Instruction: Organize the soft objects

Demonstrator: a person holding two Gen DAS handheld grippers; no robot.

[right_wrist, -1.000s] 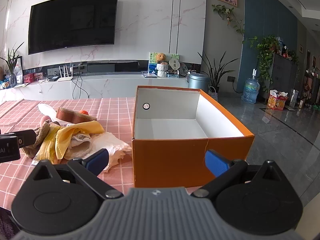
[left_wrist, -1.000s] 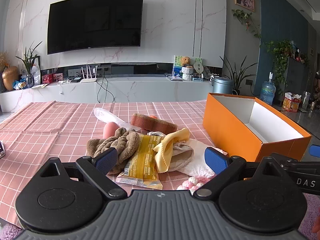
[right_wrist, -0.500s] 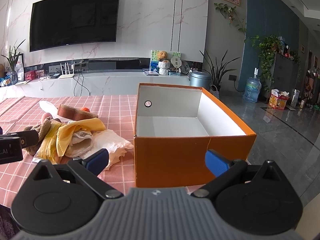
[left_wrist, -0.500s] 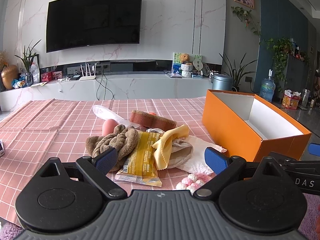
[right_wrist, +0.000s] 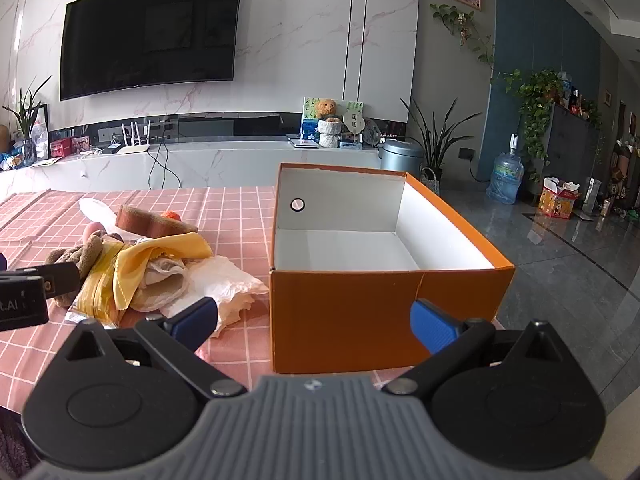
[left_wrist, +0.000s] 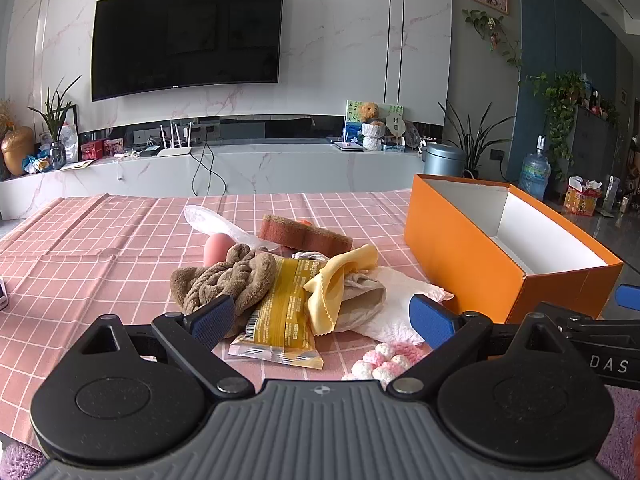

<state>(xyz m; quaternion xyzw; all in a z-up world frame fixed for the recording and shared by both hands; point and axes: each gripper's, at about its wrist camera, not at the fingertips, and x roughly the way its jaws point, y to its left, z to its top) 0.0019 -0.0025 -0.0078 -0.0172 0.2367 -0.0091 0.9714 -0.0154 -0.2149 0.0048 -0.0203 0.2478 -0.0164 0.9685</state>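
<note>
We've got both grippers, left (left_wrist: 322,318) and right (right_wrist: 314,320), wide open holding nothing; the soft pile (left_wrist: 280,280) sits on the pink tablecloth (left_wrist: 100,248), left of the orange box (right_wrist: 384,304).

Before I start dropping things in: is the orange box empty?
Empty as far as visible: the orange box shows only bare white floor and walls in the right wrist view; its near inside corner is hidden.

Each handheld gripper has a ribbed grey housing with a small round emblem at its centre front. On both the left gripper (left_wrist: 322,320) and the right gripper (right_wrist: 314,318), two black round-based arms with triangular cut-outs and silver pivot screws carry textured blue finger pads (left_wrist: 212,320). White lettering "DAS" marks a black side bar in the left wrist view.
</note>
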